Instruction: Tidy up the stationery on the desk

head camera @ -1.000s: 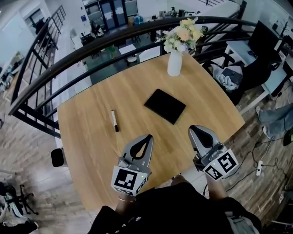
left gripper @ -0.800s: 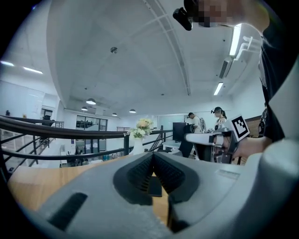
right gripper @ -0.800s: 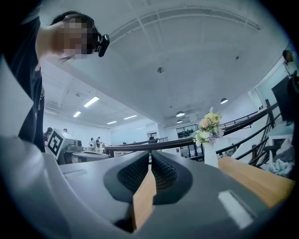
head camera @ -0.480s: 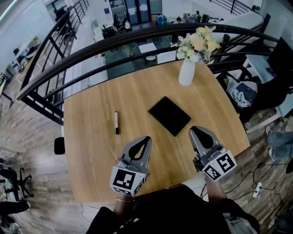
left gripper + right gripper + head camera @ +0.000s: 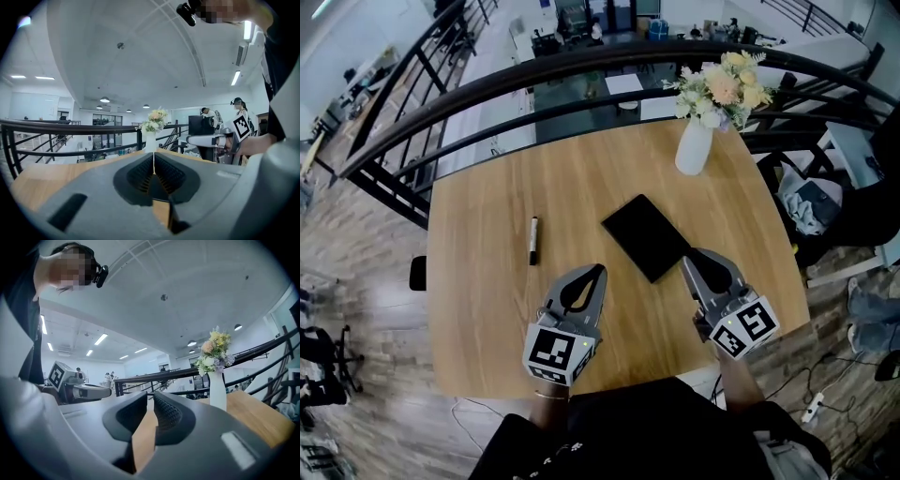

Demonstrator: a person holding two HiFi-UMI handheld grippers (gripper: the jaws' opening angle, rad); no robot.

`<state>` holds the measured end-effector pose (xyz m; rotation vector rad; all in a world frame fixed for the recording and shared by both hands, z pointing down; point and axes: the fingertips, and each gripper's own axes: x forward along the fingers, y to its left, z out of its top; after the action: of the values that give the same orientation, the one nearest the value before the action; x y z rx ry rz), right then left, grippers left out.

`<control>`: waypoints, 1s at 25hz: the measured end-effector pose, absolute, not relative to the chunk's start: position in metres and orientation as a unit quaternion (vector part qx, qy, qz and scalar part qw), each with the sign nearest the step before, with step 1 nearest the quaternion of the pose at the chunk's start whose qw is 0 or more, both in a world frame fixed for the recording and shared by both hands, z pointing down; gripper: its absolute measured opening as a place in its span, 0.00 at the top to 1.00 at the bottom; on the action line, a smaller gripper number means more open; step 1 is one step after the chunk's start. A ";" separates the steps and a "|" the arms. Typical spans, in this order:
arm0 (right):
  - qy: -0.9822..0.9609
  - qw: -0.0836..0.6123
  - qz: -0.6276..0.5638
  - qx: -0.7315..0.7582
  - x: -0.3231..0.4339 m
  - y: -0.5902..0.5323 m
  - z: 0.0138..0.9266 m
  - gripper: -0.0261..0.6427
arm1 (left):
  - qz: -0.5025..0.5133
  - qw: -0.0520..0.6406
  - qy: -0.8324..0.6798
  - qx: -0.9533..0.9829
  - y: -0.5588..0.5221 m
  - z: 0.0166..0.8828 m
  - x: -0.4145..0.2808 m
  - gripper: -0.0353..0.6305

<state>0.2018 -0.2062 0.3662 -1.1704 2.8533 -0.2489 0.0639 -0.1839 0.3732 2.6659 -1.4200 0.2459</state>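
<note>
One marker pen (image 5: 532, 240) is seen lying on the wooden bench (image 5: 487, 309), towards its left side. One black notebook (image 5: 647, 236) is laid flat near the middle, well apart from the pen. One white vase (image 5: 695, 145) of flowers (image 5: 722, 86) is stood upright at the far right corner. Two claws are held over the near edge. The left claw (image 5: 598, 271) is pressed together with nothing between its jaws, and is placed between pen and notebook, touching neither. The right claw (image 5: 690, 257) is likewise drawn together on nothing, its tip just beside the notebook's near edge. A black railing (image 5: 441, 141) is seen curving behind the bench.
</note>
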 end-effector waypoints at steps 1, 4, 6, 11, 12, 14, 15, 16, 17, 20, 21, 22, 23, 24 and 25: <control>0.924 0.019 -0.081 -0.374 0.202 -0.210 0.369 0.91 | 0.089 0.056 -0.470 0.876 -0.187 0.377 0.066 0.94; 0.927 0.000 -0.084 -0.365 0.203 -0.220 0.380 0.90 | 0.126 0.057 -0.475 0.869 -0.196 0.393 0.070 0.92; 0.928 -0.014 -0.089 -0.360 0.204 -0.226 0.390 0.89 | 0.135 0.053 -0.481 0.864 -0.205 0.400 0.073 0.91; 0.929 -0.044 -0.098 -0.355 0.209 -0.240 0.410 0.87 | 0.126 0.098 -0.488 0.858 -0.220 0.425 0.078 0.90; 0.929 -0.048 -0.100 -0.354 0.210 -0.244 0.415 0.87 | 0.124 0.107 -0.490 0.856 -0.224 0.430 0.078 0.89; 0.928 -0.057 -0.103 -0.355 0.211 -0.251 0.424 0.87 | 0.126 0.121 -0.494 0.852 -0.231 0.441 0.076 0.89; 0.927 -0.063 -0.105 -0.355 0.212 -0.255 0.429 0.87 | 0.130 0.127 -0.495 0.850 -0.235 0.447 0.076 0.88; 0.926 -0.069 -0.106 -0.357 0.213 -0.259 0.434 0.87 | 0.134 0.134 -0.495 0.848 -0.239 0.453 0.075 0.87; 0.925 -0.076 -0.107 -0.358 0.214 -0.263 0.439 0.85 | 0.137 0.142 -0.496 0.846 -0.243 0.460 0.076 0.86; 0.922 -0.100 -0.109 -0.359 0.217 -0.276 0.456 0.82 | 0.145 0.162 -0.496 0.841 -0.255 0.478 0.078 0.84; 0.921 -0.108 -0.112 -0.358 0.218 -0.280 0.462 0.80 | 0.147 0.168 -0.496 0.839 -0.258 0.484 0.079 0.82; 0.919 -0.116 -0.116 -0.357 0.218 -0.283 0.468 0.79 | 0.148 0.174 -0.495 0.839 -0.260 0.489 0.080 0.79; 0.918 -0.125 -0.120 -0.356 0.219 -0.285 0.474 0.78 | 0.146 0.181 -0.494 0.838 -0.263 0.494 0.081 0.78; 0.917 -0.132 -0.123 -0.355 0.219 -0.288 0.480 0.78 | 0.144 0.189 -0.494 0.837 -0.266 0.499 0.082 0.77; 0.916 -0.140 -0.126 -0.354 0.219 -0.292 0.486 0.78 | 0.141 0.199 -0.494 0.835 -0.270 0.504 0.081 0.76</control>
<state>0.2190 -0.2915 0.4855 -1.2247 3.1652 -0.4358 0.0815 -0.2699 0.5041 2.3348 -1.3823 0.3947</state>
